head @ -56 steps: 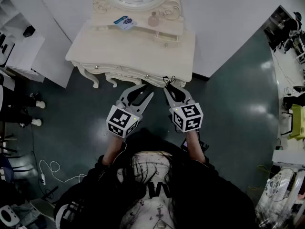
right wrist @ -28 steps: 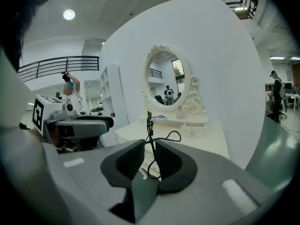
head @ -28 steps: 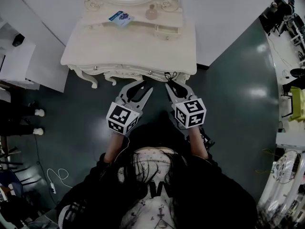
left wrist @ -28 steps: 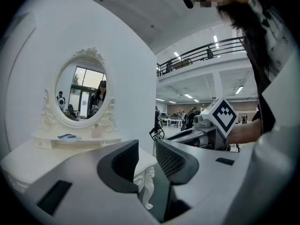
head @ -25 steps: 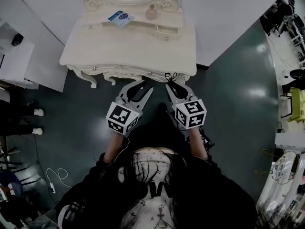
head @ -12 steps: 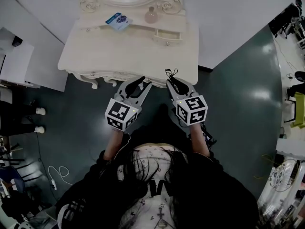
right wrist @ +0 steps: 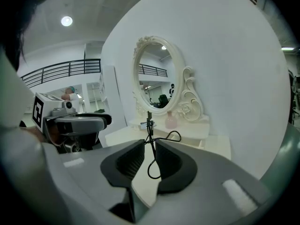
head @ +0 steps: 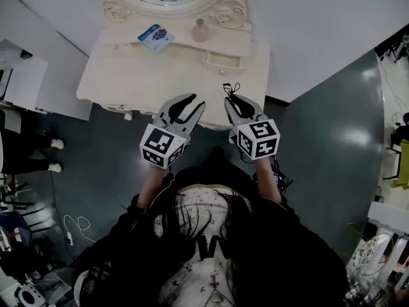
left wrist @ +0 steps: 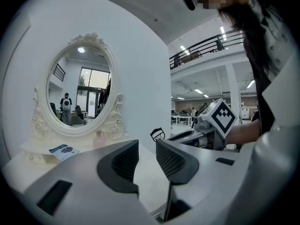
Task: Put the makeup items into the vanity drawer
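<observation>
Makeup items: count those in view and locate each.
3: an eyelash curler held in the right gripper, a pink bottle and a blue packet on the vanity shelf. Others may be hidden.

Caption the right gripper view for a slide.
Right gripper clamps a black eyelash curler, facing the cream vanity with its oval mirror and pink bottle.

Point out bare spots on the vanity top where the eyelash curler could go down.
Bare: the wide vanity top, from the raised shelf to the near edge, left of the small drawer. Crowded: the shelf, carrying the blue packet and pink bottle; the near edge's right half, at the left gripper and the right gripper holding the eyelash curler.
</observation>
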The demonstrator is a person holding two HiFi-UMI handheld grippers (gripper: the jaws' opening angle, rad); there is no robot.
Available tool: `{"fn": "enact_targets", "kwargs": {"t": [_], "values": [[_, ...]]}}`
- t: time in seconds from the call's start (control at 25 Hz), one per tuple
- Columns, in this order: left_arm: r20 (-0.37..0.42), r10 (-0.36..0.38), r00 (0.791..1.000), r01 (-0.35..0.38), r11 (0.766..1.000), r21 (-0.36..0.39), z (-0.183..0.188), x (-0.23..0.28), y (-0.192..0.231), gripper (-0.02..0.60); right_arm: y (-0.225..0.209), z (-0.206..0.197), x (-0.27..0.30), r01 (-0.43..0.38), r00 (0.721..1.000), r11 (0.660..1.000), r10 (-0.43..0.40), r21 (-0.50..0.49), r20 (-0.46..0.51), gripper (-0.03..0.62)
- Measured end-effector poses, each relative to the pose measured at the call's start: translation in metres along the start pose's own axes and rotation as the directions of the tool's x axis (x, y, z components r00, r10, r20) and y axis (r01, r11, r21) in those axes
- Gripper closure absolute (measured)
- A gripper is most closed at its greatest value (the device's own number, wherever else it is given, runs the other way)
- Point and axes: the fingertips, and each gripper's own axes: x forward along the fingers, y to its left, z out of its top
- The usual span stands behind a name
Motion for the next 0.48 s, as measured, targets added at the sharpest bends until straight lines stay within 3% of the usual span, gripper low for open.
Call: {"fn": "enact_targets", "kwargs": {"t": [0.48], "values": [[-0.056,0.031,0.998,-0.031,1.0,0.003,-0.003,0.043,0.001,0.466,-0.038,-0.007,0.014,-0.046,0.999,0.998,0.047,0.035,-0.026,0.514]]}}
